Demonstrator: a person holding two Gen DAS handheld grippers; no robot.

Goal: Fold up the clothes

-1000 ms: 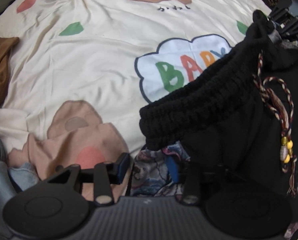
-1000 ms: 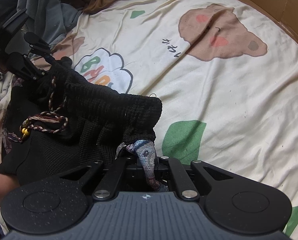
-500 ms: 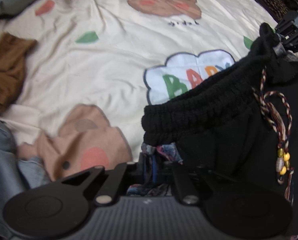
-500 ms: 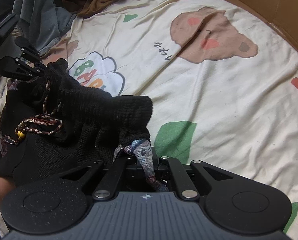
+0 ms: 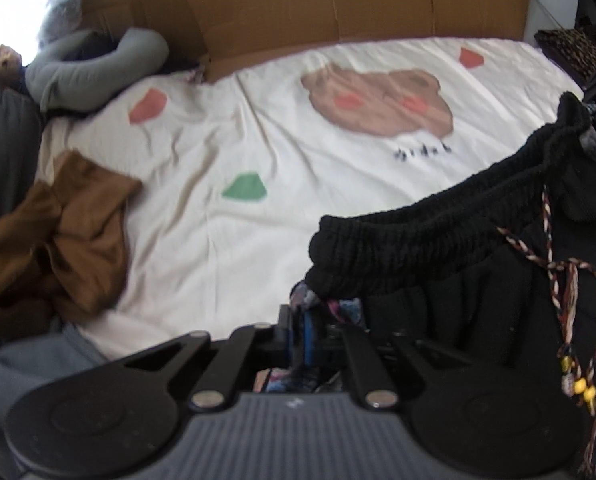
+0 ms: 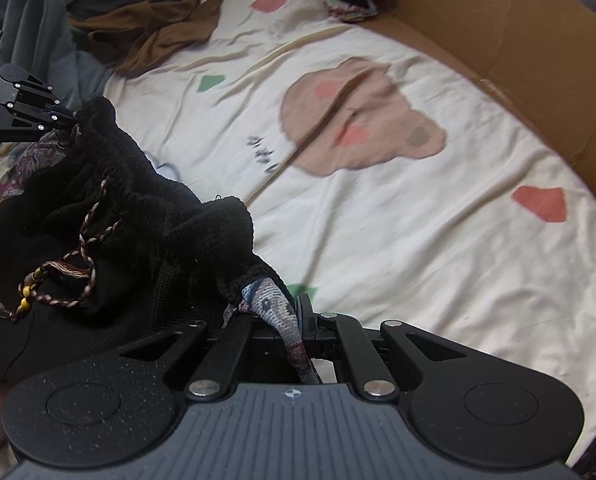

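Nearest to me, my left gripper (image 5: 318, 320) has its jaws clamped on 1 end of the elastic waistband of the black garment (image 5: 478, 280), with a bit of patterned lining pinched in. My right gripper (image 6: 293, 320) has its jaws clamped on the other end of that waistband, a strip of the same patterned cloth trailing between them. The garment hangs slack between my 2 grips, lifted above the bed sheet (image 5: 277, 160), and its braided drawstring (image 5: 570, 280) with yellow beads dangles down the front.

As I judge it, the garment is held up by the waist and shows no flat fold here; it has yet to be laid out on the sheet and folded over. Whether it has already been doubled lengthwise I cannot tell, since the lower part is out of view.

Further off, on the left, a brown garment (image 5: 65, 236) lies crumpled on the sheet, so at least 1 more piece looks unfolded. Beyond it sit a grey pillow (image 5: 97, 68) and, farthest, the cardboard wall (image 5: 338, 4).
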